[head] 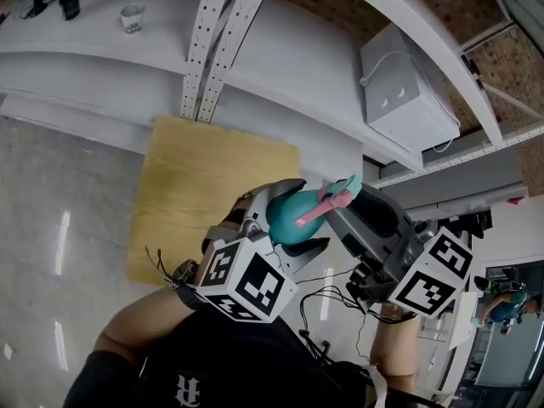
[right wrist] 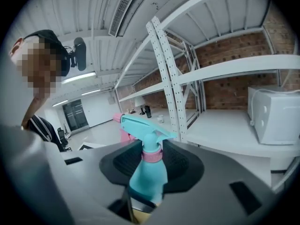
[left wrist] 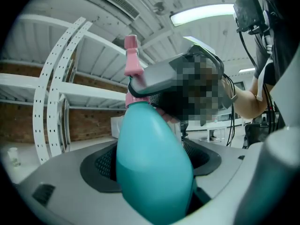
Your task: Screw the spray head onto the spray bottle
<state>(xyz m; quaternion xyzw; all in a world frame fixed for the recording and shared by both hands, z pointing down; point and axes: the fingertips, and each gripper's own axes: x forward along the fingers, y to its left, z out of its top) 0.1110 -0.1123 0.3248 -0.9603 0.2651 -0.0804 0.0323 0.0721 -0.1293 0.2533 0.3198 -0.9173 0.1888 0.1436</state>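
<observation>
Over the yellow board (head: 200, 198) we clench the spray bottle (left wrist: 152, 172) in our left gripper (head: 299, 218); our right gripper (head: 347, 204) grasps the spray head (right wrist: 146, 125) at its top.

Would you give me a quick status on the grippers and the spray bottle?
Left gripper: jaws shut on spray bottle. Right gripper: jaws shut on spray head, seated on the neck. Nothing in the way.

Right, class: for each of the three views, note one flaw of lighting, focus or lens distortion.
Head view: glare streaks on the glossy floor. Left gripper view: the ceiling light burns out white, and the spray bottle, very close, looks soft. Right gripper view: the shelves curve under the wide lens; the corners are black.
</observation>
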